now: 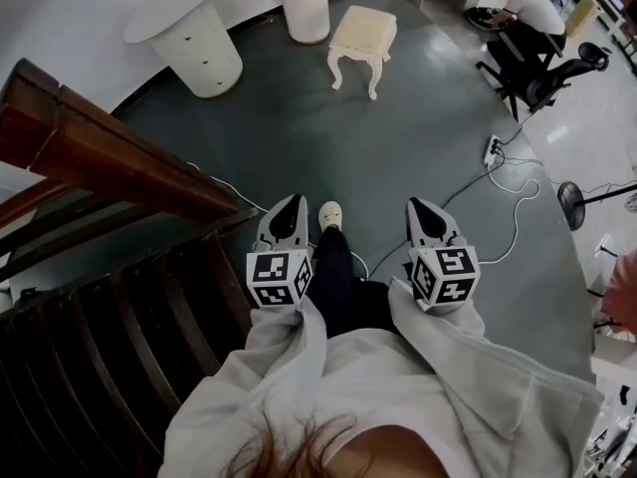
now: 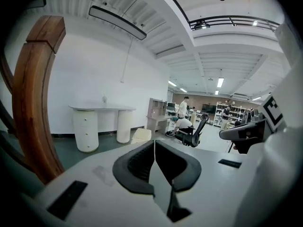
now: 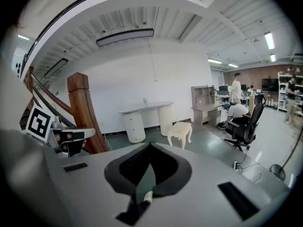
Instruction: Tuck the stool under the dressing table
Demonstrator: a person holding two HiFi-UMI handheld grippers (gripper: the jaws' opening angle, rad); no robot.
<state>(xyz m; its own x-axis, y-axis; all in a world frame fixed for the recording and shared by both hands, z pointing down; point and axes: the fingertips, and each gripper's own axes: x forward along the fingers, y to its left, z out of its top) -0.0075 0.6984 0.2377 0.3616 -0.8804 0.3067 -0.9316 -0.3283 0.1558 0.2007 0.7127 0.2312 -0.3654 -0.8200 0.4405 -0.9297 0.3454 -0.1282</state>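
The cream stool (image 1: 360,40) with carved legs stands on the grey floor far ahead, out in the open to the right of the white dressing table (image 1: 189,13). The table rests on a drawer pedestal (image 1: 206,51) and a round column (image 1: 302,3). In the right gripper view the stool (image 3: 180,133) is beside the table (image 3: 144,109). The left gripper view shows the stool (image 2: 141,135) just over the jaws. My left gripper (image 1: 289,207) and right gripper (image 1: 418,207) are held side by side at waist height, both shut and empty, several steps from the stool.
A dark wooden stair railing (image 1: 109,167) runs along my left. A power strip (image 1: 493,149) and white cables (image 1: 518,217) lie on the floor to the right. A seated person in an office chair (image 1: 537,63) and a floor fan (image 1: 572,204) are further right.
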